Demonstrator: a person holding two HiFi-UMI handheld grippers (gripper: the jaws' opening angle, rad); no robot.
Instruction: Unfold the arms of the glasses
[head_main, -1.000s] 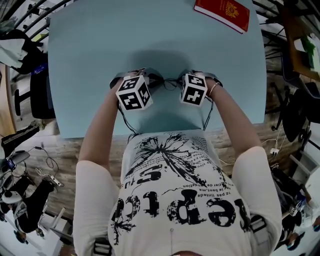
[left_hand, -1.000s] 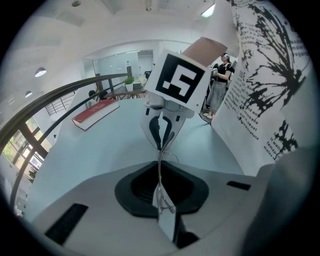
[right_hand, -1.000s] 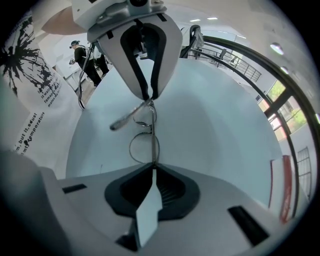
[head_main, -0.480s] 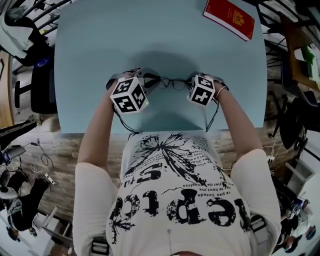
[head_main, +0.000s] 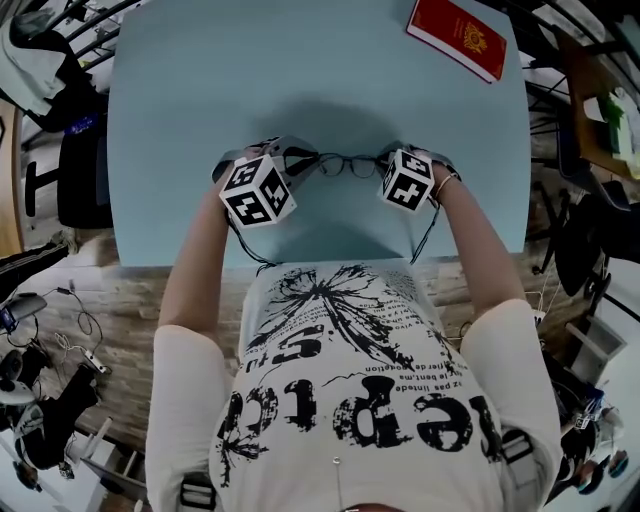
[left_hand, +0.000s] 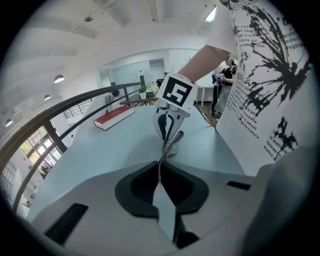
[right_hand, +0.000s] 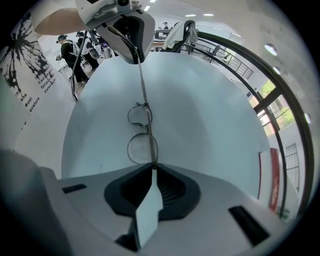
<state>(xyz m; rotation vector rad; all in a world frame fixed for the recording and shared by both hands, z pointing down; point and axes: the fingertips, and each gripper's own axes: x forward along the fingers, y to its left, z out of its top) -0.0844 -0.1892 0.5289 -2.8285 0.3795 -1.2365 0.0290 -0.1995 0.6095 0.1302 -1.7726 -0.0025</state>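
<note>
Over the pale table (head_main: 200, 100), the glasses (right_hand: 148, 131) span between both tongs. The left gripper (left_hand: 161, 184) clenches a thin arm. The right gripper (right_hand: 151, 169), jaws just eased slightly, pinches the frame's end. We judge them light, springy and fragile, best held near the hinges.

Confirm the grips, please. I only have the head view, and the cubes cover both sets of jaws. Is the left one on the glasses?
Observer: Yes, the left gripper is shut on one arm.
Operator: Right one?
Observer: The right gripper is shut on the end of the glasses, beside a lens.
Operator: Arm unfolded?
Observer: It runs straight out from the far lens, in line with both lenses.
</note>
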